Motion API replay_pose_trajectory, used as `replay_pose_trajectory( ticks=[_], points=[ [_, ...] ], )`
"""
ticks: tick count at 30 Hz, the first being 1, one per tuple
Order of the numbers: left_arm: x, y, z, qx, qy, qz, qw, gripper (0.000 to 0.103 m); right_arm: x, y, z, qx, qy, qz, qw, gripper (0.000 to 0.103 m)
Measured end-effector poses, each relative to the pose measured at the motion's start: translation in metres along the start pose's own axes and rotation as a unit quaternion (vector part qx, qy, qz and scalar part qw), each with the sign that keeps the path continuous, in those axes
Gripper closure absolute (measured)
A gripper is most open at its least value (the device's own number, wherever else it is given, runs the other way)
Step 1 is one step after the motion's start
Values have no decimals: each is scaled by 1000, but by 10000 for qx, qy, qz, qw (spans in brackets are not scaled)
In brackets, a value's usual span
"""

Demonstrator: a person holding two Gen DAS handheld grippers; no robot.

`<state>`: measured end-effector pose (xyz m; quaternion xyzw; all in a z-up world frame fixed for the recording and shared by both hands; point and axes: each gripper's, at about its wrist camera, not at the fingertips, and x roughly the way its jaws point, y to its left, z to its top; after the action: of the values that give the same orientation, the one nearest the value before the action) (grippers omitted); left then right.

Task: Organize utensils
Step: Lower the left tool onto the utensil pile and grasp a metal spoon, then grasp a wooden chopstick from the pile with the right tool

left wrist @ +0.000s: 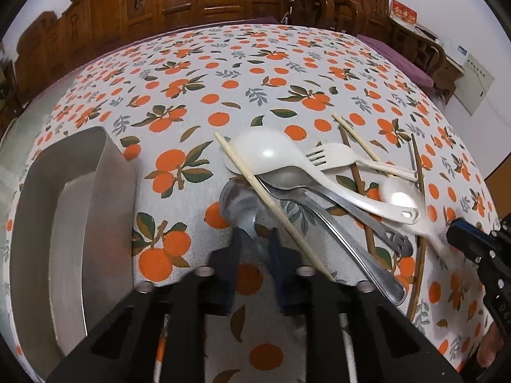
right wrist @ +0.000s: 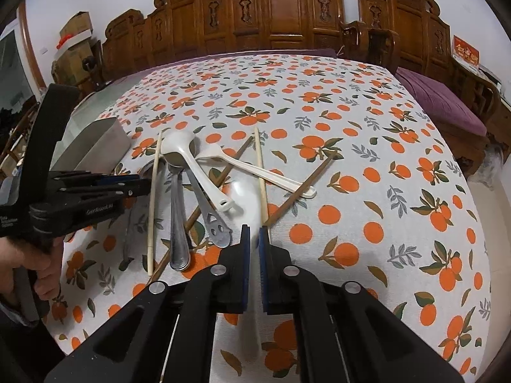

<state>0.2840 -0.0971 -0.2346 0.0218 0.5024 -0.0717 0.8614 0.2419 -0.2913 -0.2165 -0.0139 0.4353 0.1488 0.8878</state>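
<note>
A pile of utensils lies on the orange-print tablecloth: a white ladle, a white fork, metal spoons, pale chopsticks and dark chopsticks. My left gripper is shut on the handle of a metal spoon, whose bowl points away. My right gripper is shut on the handle of a small white spoon, blurred, which also shows in the left wrist view. A metal tray stands at the left.
The tray shows in the right wrist view beyond my left gripper. Carved wooden furniture and chairs stand behind the table. A purple cushion lies at the right.
</note>
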Motion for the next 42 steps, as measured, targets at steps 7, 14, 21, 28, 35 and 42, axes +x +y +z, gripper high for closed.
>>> replay_pose_trajectory(
  ticks=[7,14,21,28,35,42],
  points=[
    [-14,7,-8,34,-71,-96,9999,102,3,9,-1,-123,96,-29,9999,103],
    [-43,11,-12,91,-347,-281,9990,102,3,7,0,110,23,142,9998,100],
    [-68,10,-17,230,-571,-548,9966,102,25,22,2,-39,227,112,9997,72],
    [-78,8,-24,290,-733,-714,9943,102,29,24,9,-80,212,40,9997,77],
    [-81,10,-29,292,-759,-852,9930,102,28,3,9,243,212,-351,9989,77],
    [-80,10,-30,284,-747,-885,9929,102,42,4,9,254,324,-522,9978,83]
  ],
)
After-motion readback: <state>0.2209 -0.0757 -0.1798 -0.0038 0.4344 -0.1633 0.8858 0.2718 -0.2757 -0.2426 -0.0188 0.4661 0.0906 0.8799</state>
